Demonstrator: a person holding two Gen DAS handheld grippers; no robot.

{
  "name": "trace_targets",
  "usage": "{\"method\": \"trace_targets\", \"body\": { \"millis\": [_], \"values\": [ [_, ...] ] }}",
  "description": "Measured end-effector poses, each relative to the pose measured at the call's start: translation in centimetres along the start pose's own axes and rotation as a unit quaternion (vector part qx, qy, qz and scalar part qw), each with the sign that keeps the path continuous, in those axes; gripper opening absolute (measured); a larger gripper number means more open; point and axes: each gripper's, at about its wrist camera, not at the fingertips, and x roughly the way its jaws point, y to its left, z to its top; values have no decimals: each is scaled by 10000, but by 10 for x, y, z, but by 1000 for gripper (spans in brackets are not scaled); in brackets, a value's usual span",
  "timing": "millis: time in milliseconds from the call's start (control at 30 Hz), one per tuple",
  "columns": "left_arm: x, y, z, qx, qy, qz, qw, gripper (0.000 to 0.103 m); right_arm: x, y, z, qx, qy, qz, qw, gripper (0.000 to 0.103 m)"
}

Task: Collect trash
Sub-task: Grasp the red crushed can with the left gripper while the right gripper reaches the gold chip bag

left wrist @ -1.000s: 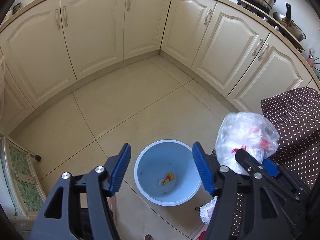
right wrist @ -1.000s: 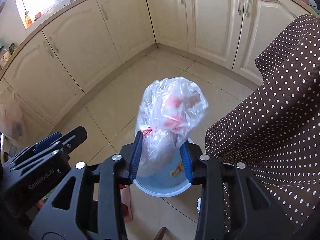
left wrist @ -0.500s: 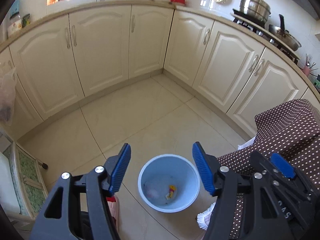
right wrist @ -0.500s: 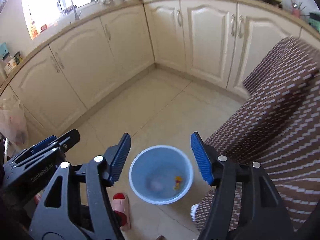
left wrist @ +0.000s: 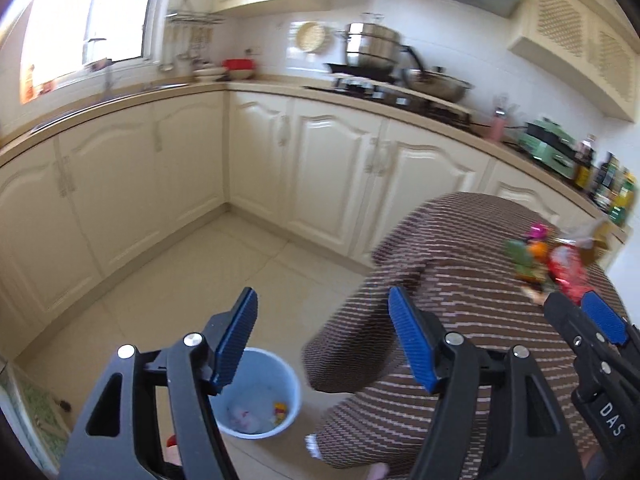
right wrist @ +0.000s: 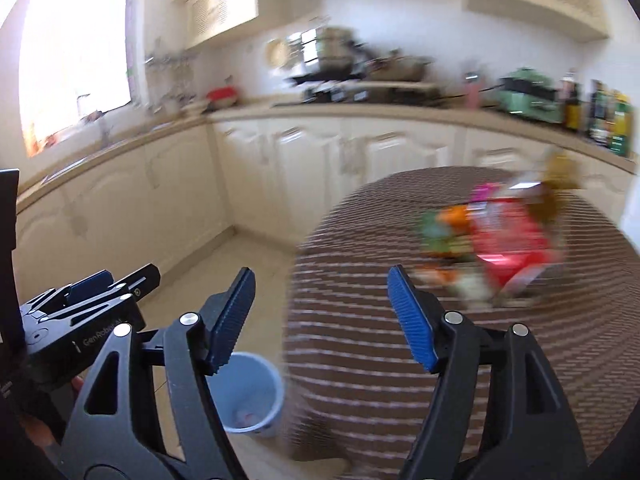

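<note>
Both the left gripper (left wrist: 322,338) and right gripper (right wrist: 320,318) gape wide and empty, so next comes reaching for the wrappers (right wrist: 492,240) at two o'clock on the table (right wrist: 380,360).

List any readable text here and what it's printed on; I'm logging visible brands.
"DAS" on the right hand-held gripper body, seen from the left wrist.
"GenRobot.AI", partly hidden, on the left hand-held gripper body, seen from the right wrist.
Bottles on the counter: labels too blurred to read.

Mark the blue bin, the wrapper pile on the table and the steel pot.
blue bin (left wrist: 294,390), left wrist view, right inner wall.
wrapper pile (right wrist: 504,240), right wrist view, red wrapper in the middle.
steel pot (left wrist: 372,46), left wrist view, side wall.
</note>
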Motion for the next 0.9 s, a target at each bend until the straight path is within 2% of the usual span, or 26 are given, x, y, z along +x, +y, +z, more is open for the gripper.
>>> {"method": "trace_targets", "body": {
  "millis": [200,333,467,667,733,800,900],
  "values": [
    [-2,-97,-2,529,143,-869,9947,68,-35,-101,-8,649,-213,-922,9934,70],
    [11,-147,-5,725,410,-1317,9878,68,-38,-137,-13,926,-193,-1166,9887,70],
    [32,-175,-8,782,728,-1355,9850,68,-32,-162,-16,1071,-166,-1215,9867,70],
    [52,-196,0,799,810,-1539,9815,68,-15,-188,-11,1225,-27,-1169,9856,71],
    [60,-209,6,832,824,-1586,9804,68,-9,-194,-8,1358,112,-1009,9855,71],
    [68,-218,9,827,891,-1671,9784,68,-7,-199,-6,1470,190,-902,9848,71],
    [84,-229,13,804,1086,-1814,9741,68,-8,-206,-2,1506,135,-967,9838,73]
  ]
}}
